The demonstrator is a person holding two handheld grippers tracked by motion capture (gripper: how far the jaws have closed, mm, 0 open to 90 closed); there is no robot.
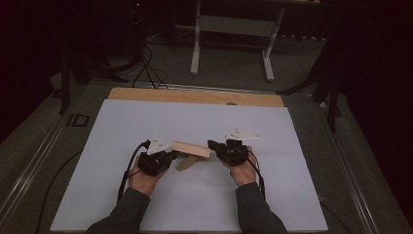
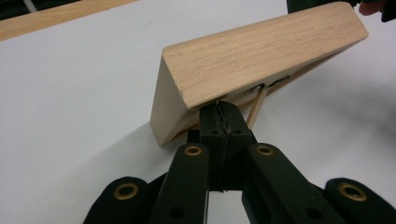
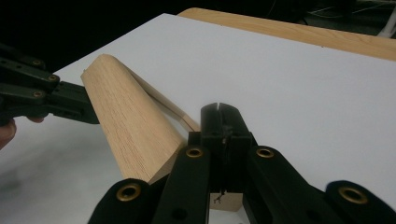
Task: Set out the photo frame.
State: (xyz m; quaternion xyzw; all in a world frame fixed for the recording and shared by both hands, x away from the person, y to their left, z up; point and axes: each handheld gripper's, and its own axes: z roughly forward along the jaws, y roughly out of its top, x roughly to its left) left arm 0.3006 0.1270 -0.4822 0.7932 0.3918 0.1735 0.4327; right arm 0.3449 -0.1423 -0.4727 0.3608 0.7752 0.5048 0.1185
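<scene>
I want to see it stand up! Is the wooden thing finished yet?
Not yet. Done: the wooden block is picked up, one end in the shut left gripper, the other in the shut right gripper. In hand: holding it tilted above the white table. Left: setting it down.

Dim lab or recording studio, not home. Desk (image 1: 195,96) wooden, covered by large white sheet (image 1: 195,204), metal rail framing (image 1: 44,151) along its left and right edges. Black cables (image 1: 148,68) on grey carpet beyond far edge. White-legged workbench (image 1: 234,24) behind. Dark stands (image 1: 333,97) at far corners.
</scene>
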